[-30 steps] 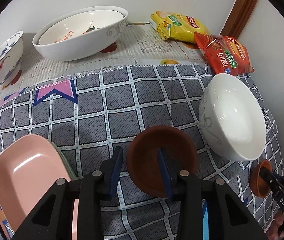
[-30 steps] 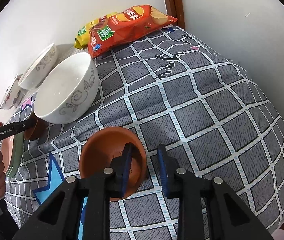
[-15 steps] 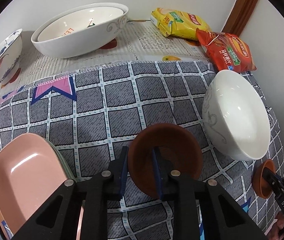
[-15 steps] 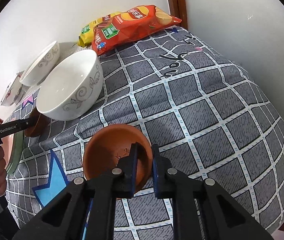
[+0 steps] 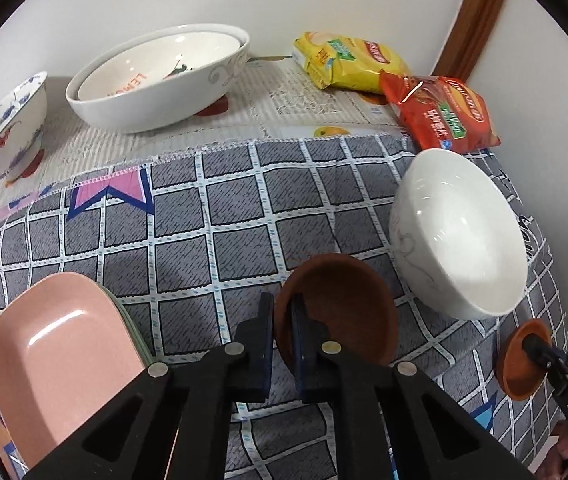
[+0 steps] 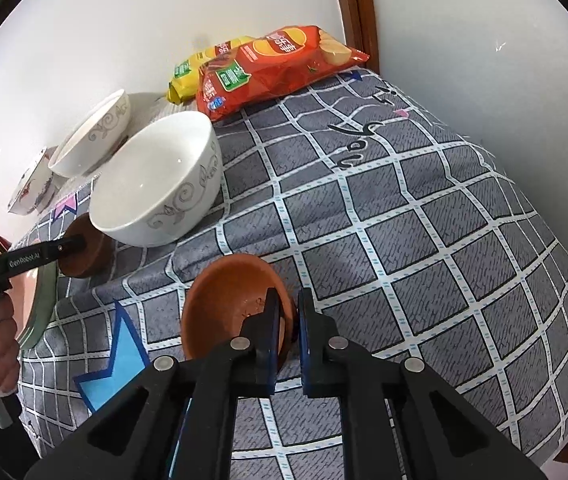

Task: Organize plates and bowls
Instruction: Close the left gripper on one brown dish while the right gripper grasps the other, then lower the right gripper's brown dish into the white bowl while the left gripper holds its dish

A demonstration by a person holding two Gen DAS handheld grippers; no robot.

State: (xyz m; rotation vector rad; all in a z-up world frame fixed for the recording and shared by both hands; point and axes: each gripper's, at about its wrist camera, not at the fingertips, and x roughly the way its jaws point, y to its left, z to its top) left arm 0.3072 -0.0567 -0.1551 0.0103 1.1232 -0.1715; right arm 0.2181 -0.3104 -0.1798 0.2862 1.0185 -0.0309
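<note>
A dark brown saucer (image 5: 344, 312) sits on the checked cloth, its near rim pinched. Just right of it stands a white bowl (image 5: 460, 232) with grey scrollwork. An orange-brown saucer (image 6: 236, 304) lies nearer the table's edge. Stacked pink plates (image 5: 60, 352) lie left; nested white bowls (image 5: 160, 80) and a blue-patterned bowl (image 5: 4, 128) stand by the wall.

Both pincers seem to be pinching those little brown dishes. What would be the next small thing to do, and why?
Probably lift one and stack it on the other. The left gripper is shut on the rim of the dark brown saucer, and the right gripper is shut on the rim of the orange-brown saucer. Both saucers lie on the checked cloth and look alike, so nesting them would tidy them.
</note>
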